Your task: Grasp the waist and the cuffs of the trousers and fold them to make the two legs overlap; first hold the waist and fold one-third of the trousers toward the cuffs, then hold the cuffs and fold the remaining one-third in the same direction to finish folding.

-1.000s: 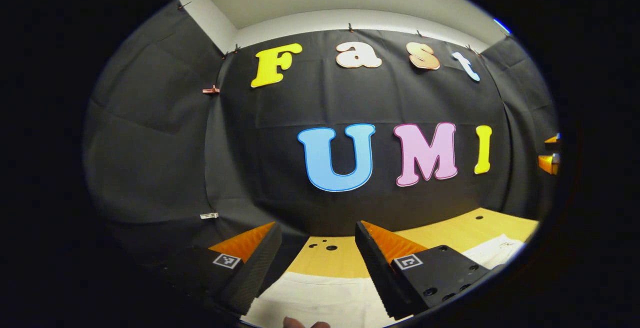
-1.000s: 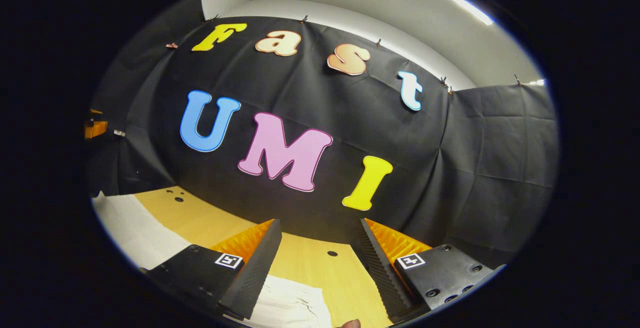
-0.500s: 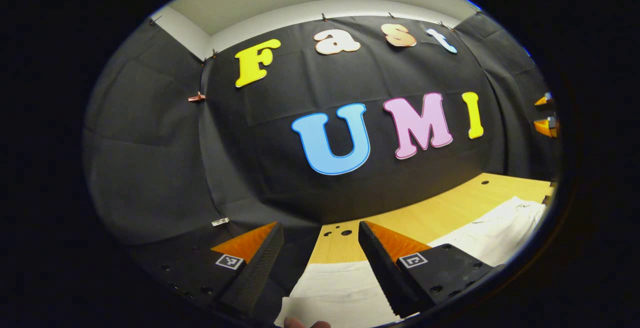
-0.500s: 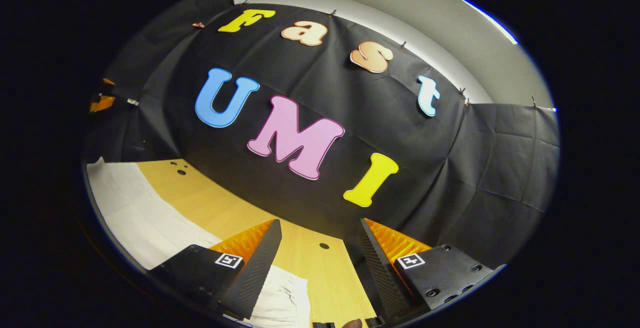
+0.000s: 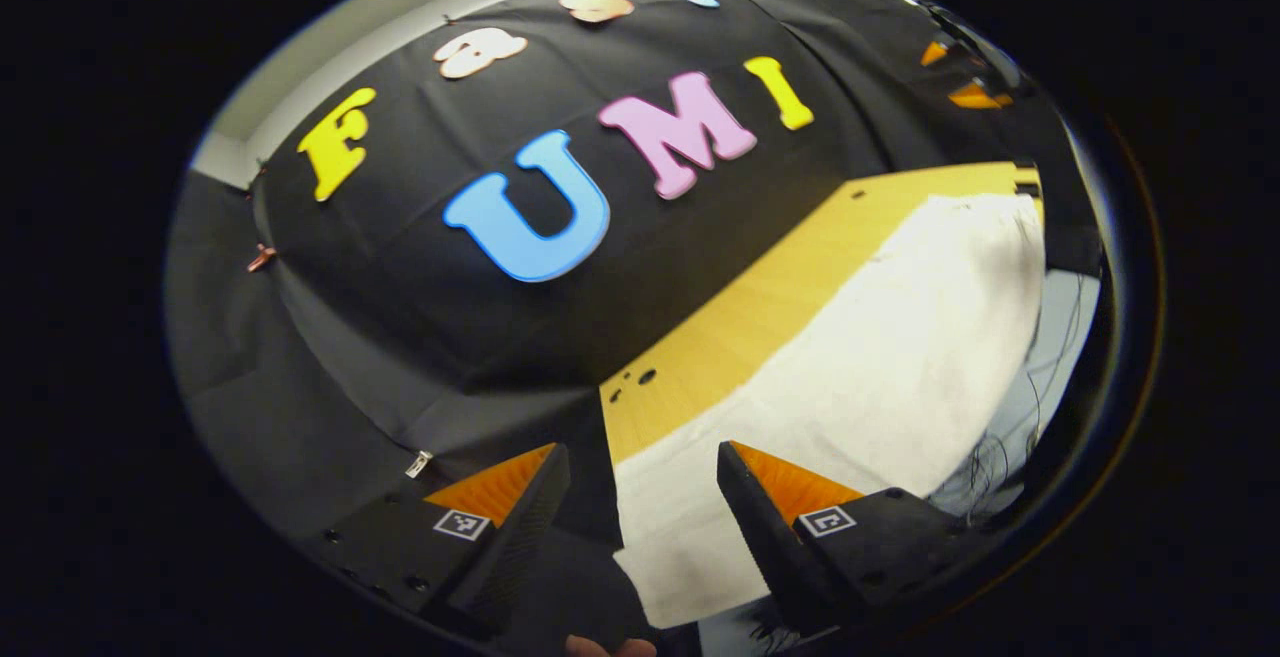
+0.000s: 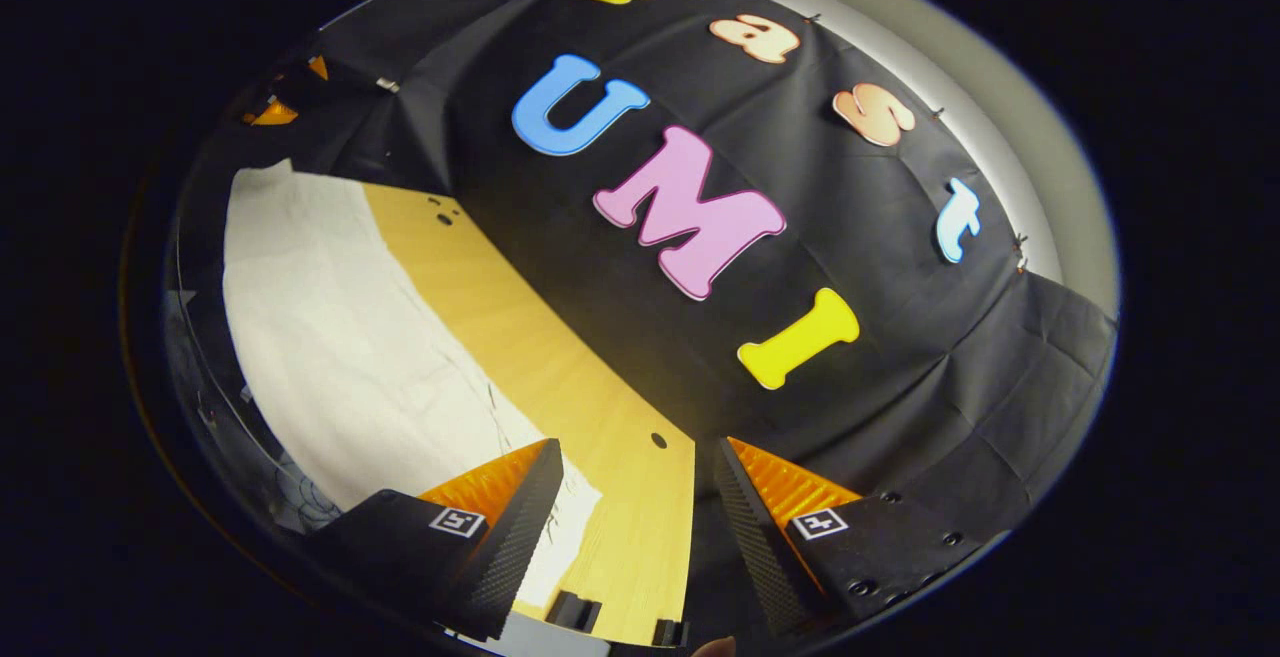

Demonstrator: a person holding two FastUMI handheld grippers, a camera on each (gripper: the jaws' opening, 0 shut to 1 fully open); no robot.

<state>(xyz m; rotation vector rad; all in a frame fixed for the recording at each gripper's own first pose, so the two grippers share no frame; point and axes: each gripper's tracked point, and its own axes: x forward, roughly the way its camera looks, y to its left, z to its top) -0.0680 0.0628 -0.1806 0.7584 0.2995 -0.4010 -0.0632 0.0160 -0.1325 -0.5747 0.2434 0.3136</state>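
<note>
the left gripper (image 5: 640, 477) has its jaws spread wide with nothing between them, hanging above the near end of the trousers (image 5: 860, 367). from the left gripper view the white cloth starts right in the gap between the jaws and runs off toward 2 o'clock, lying flat on the table (image 5: 760, 297). the fingers (image 5: 755, 507) do not touch the cloth as far as i can tell. a bare strip of yellow wood runs along the cloth's far edge, at 12 to 1 o'clock from the jaws, with a few small holes (image 5: 640, 377) in it just past the left finger. way out at 1 o'clock, near the rim, bits of the other gripper show against the dark wall (image 5: 400, 337).

the right gripper (image 6: 640, 472) is wide open too and holds nothing. in the right gripper view the trousers (image 6: 330, 337) lie to 10 o'clock of the jaws, the nearest edge passing just behind the left finger (image 6: 520, 527); bare table (image 6: 560, 367) sits in the gap itself. one hole (image 6: 658, 440) in the wood lies just past the jaws at 12 o'clock. a fingertip (image 6: 715, 647) of the person peeks in at 6 o'clock.
</note>
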